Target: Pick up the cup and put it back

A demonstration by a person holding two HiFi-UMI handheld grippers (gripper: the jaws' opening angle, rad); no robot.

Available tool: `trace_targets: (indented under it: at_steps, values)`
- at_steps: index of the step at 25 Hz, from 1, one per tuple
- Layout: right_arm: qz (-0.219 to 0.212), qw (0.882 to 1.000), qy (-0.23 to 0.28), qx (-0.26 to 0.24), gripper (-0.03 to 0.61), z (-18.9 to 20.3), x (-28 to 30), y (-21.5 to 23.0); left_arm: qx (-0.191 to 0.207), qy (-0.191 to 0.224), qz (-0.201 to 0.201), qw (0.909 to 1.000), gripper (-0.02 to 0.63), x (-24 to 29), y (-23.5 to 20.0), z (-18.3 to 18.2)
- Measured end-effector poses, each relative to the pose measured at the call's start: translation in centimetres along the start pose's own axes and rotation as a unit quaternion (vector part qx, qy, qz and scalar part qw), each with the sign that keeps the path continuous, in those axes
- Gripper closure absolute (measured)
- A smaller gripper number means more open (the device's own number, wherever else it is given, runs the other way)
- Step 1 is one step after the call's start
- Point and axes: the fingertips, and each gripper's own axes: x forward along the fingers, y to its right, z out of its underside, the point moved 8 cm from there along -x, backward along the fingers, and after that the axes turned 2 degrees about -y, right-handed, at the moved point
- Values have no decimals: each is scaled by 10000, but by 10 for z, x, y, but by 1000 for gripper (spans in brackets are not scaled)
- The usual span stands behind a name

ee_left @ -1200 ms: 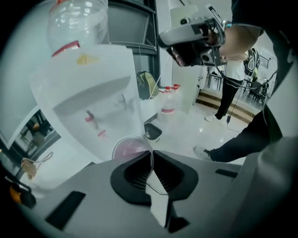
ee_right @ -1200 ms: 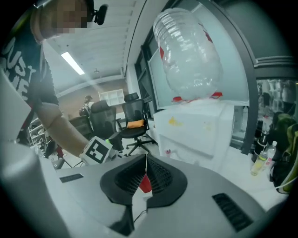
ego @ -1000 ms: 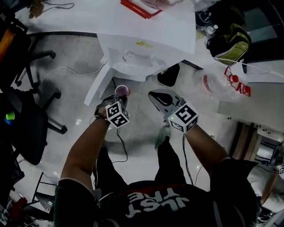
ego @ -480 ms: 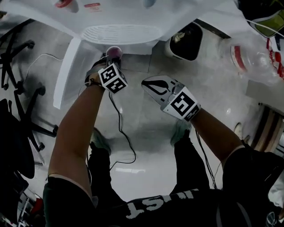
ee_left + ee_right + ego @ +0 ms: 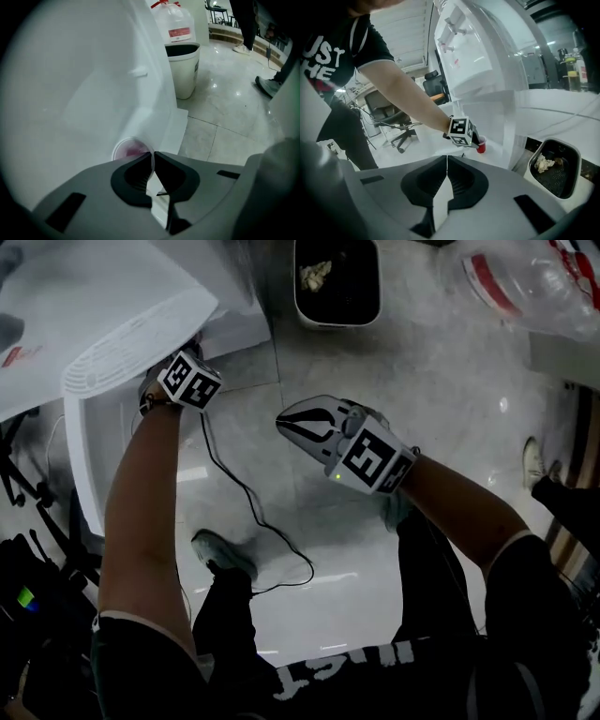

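A small red cup [image 5: 129,151] shows in the left gripper view from above, its thin rim pinched between the jaws of my left gripper [image 5: 153,157], which is shut on it. In the right gripper view the same cup [image 5: 481,145] hangs below the left gripper's marker cube [image 5: 461,131], close to the white dispenser [image 5: 487,70]. In the head view the left gripper [image 5: 187,381] reaches under the dispenser's top and the cup is hidden. My right gripper [image 5: 446,161] is shut and empty, held back over the floor [image 5: 309,423].
A white bin [image 5: 183,68] with a dark liner stands on the tiled floor to the right of the dispenser, also in the head view as the bin [image 5: 337,277]. A tied plastic bag [image 5: 173,26] sits behind it. A cable [image 5: 253,512] trails on the floor. Office chairs [image 5: 389,117] stand far off.
The left gripper has carried the cup forward and left under the white dispenser, so the cup is hidden in the head view. The head view has swung down and right.
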Motion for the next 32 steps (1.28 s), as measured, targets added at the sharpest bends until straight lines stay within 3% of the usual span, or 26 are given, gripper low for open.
trace_targets:
  at_steps: [11, 17, 21, 24, 29, 32]
  values:
    - [46, 9995, 211, 245, 543, 8, -18, 13, 627, -225, -272, 9974, 579, 27, -2, -18]
    - [127, 9990, 281, 316, 543, 13, -23, 16, 479, -264, -374, 9978, 430, 24, -3, -17]
    - [63, 9988, 361, 325, 543, 0, -24, 13, 205, -36, -562, 9982, 375, -4, -10, -22]
    - [56, 9992, 295, 280, 544, -9, -25, 4, -94, 290, -649, 9974, 368, -36, -5, -27]
    - [117, 9993, 207, 290, 543, -48, -46, -23, -564, 775, -196, 9952, 370, -113, 32, -26]
    - [170, 9990, 215, 353, 543, -83, -71, -43, -1132, 1093, 139, 9874, 395, -176, 53, -25]
